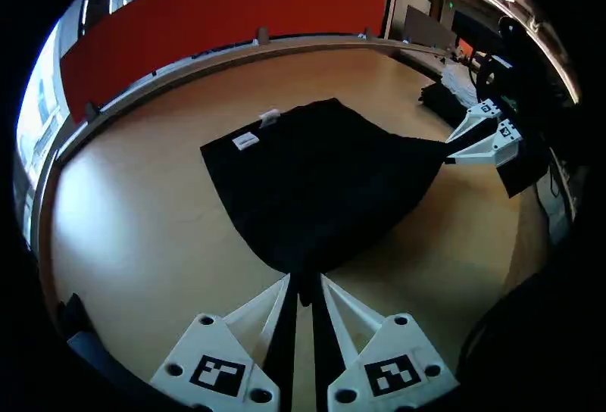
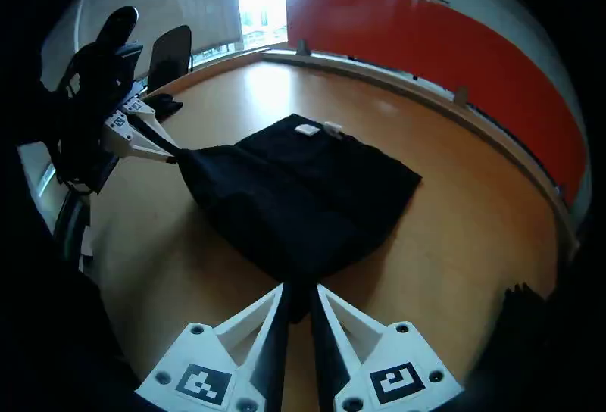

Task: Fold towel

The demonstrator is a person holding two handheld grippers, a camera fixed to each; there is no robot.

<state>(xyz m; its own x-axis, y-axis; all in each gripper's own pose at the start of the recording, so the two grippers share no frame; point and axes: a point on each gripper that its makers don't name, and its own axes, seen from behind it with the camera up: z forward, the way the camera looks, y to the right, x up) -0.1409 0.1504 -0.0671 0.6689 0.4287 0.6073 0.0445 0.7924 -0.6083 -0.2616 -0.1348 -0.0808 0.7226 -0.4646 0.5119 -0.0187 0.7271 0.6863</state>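
A black towel lies half on the wooden table, its near edge lifted. My left gripper is shut on one lifted corner, low in the left gripper view. My right gripper is shut on the other lifted corner. Each gripper appears in the other's view: the right gripper at the right, the left gripper at the left, both pinching cloth. The towel hangs taut between them, its far part flat with white tags near the far edge.
A red partition runs along the table's far edge, with a raised wooden rim in front. Dark office chairs stand past the table's end. A dark cloth sits at the far right.
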